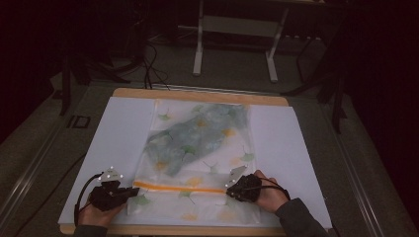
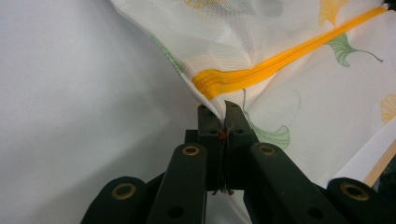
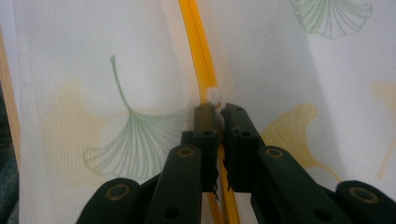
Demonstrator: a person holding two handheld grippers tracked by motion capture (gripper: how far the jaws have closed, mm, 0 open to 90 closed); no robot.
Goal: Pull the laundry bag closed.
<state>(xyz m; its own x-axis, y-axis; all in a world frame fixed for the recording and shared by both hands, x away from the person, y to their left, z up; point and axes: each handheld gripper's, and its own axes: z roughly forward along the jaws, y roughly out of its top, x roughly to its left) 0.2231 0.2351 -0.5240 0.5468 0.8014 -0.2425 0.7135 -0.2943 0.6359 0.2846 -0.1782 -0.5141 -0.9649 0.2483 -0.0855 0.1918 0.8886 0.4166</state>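
A white mesh bag point(image 1: 242, 148) printed with ginkgo leaves lies flat on the white sheet, with a grey-green garment point(image 1: 197, 133) inside it. An orange zipper point(image 1: 178, 187) runs across the bag near its front edge. My left gripper point(image 1: 134, 190) is shut on the bag's fabric at the zipper's left end, and the cloth puckers up into its tips point(image 2: 223, 109). My right gripper point(image 1: 228, 190) sits at the zipper's right part. It is shut on the small white zipper pull point(image 3: 214, 97), with the orange zipper point(image 3: 198, 42) running straight ahead of it.
A white sheet point(image 1: 118, 128) covers a wooden table point(image 1: 197, 94). Behind the table stand a metal frame point(image 1: 237, 24) and dark stands, with cables point(image 1: 153, 69) on the floor. A person's hands hold both grippers at the table's front edge.
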